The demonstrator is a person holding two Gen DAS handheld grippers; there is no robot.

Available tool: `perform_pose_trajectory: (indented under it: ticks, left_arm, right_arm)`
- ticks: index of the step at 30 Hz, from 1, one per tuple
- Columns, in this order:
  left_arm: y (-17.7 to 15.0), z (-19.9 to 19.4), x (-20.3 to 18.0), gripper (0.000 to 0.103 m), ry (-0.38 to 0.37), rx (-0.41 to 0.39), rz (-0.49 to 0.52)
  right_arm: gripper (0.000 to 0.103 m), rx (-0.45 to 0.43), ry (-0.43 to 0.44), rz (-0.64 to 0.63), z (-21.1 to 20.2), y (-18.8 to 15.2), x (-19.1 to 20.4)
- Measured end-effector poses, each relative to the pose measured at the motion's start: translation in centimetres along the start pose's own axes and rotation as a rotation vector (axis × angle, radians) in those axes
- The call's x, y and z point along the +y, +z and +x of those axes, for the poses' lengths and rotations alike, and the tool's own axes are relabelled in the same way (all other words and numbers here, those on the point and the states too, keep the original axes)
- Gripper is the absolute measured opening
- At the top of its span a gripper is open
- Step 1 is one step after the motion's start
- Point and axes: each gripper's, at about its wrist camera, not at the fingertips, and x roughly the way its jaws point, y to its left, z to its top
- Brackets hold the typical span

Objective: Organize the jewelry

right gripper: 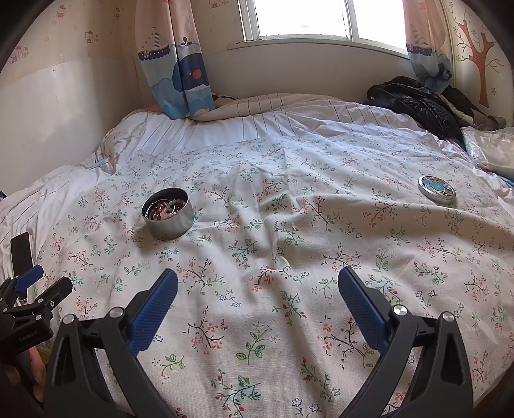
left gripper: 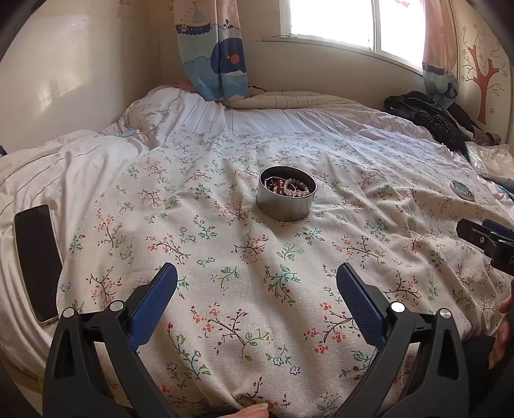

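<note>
- At the far left of the left wrist view, a dark phone (left gripper: 35,262) lies on the striped white sheet (left gripper: 38,173), off the edge of the floral cloth (left gripper: 257,289).
- Lower centre of the same view: left gripper (left gripper: 257,273), jaws released and spread wide, nothing between the blue pads; only floral cloth shows in the gap.
- Centre of the frame, above the jaws: round metal tin (left gripper: 286,197), upright, lid off, on the floral cloth. Bead bracelets (left gripper: 289,186) lie heaped inside it.
- Right of the tin, near the right edge: the tin's lid (left gripper: 462,189), flat on the cloth, well apart from the tin.
- Right edge, mid height: part of the other gripper enters the frame.
- Upper right: dark jacket (left gripper: 427,115) bunched against the wall, below the window (left gripper: 353,22); whale-print curtain (left gripper: 212,51) at upper centre-left.
- Right wrist view, lower left: the left gripper's tip is seen from the side, with the phone behind it.
- Left of centre: the tin stands on the cloth, beads visible inside.
- Lower centre: right gripper (right gripper: 257,276), jaws released and wide apart, holding nothing, over bare cloth.
- Right of frame, mid height: lid lying flat, decorated face up, well apart from the tin.
- Both grippers sit near the bottom of their frames, clear of tin and lid.
</note>
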Motion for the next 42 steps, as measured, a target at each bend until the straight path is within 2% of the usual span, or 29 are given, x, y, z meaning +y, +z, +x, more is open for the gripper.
perform_pose_trajectory:
  ticks: [42]
  left_arm:
    - [-0.2, 0.27, 0.07, 0.095, 0.006, 0.004, -0.001]
  right_arm:
    - [0.096, 0.015, -0.003, -0.006, 0.41, 0.04, -0.23]
